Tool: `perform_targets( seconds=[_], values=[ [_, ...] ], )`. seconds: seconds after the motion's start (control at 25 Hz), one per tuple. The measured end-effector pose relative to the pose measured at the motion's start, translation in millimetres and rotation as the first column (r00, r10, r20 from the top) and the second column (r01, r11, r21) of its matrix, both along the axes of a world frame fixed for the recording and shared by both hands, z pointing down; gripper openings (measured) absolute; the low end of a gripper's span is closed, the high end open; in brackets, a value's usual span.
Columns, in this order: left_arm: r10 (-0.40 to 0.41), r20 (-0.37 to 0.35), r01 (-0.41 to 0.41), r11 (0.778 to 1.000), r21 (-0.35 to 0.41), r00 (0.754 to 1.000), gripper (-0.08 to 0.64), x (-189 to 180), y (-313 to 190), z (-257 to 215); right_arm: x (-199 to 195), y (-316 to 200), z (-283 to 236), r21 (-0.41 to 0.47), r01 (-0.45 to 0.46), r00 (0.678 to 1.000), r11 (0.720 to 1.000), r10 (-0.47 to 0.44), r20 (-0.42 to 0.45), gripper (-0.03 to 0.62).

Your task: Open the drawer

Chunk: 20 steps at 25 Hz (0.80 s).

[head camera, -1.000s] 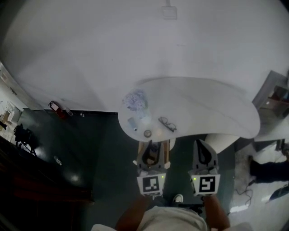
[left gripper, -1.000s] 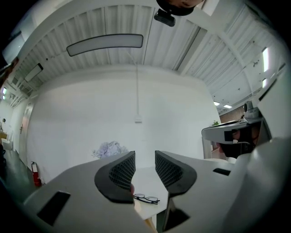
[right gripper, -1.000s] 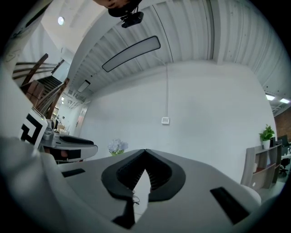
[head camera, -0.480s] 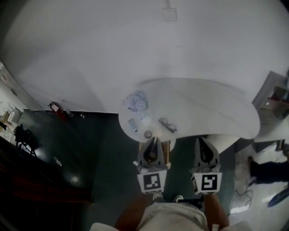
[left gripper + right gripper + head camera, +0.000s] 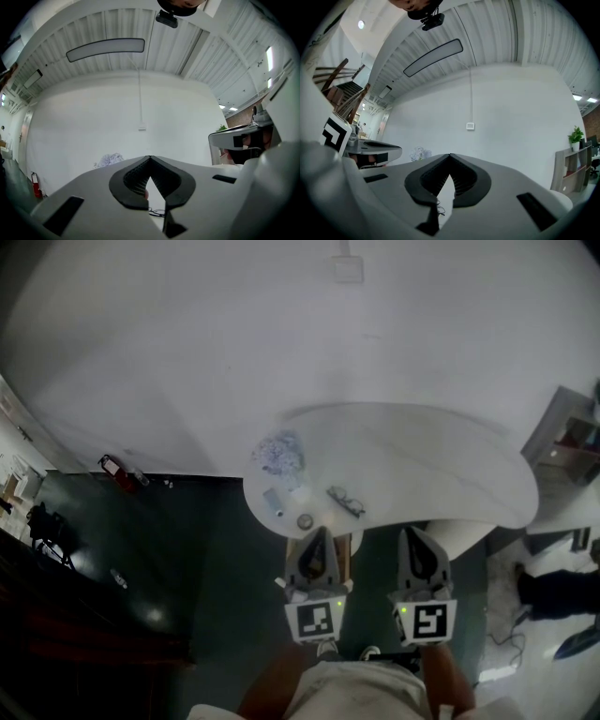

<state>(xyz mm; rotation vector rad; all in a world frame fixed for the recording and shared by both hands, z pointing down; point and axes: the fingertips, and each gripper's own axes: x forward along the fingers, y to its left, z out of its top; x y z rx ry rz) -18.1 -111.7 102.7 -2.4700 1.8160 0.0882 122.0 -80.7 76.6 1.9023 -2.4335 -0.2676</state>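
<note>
My left gripper [image 5: 150, 157]: jaws just closing, tips now meet, nothing between. Right gripper [image 5: 450, 154]: clenched, empty. Wooden drawer unit [image 5: 344, 554] under white table [image 5: 450, 474] edge, directly beneath left gripper. I judge left nearer.

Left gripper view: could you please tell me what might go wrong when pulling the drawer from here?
The jaws of the left gripper have just closed fully with nothing clearly between them, so a pull may miss the wooden drawer unit. If it does catch, a jerk could shake the eyeglasses lying near the edge of the white table.
</note>
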Motion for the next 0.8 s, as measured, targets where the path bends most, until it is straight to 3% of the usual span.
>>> perform_targets(
  seconds=[0.8],
  values=[
    [-0.007,0.015,0.007,1.0,0.015,1.0,0.003,-2.6,6.9,-8.2,-4.1,5.6,-7.6,0.019,0.017,1.0,1.0,-0.017,-0.015,0.003]
  ],
)
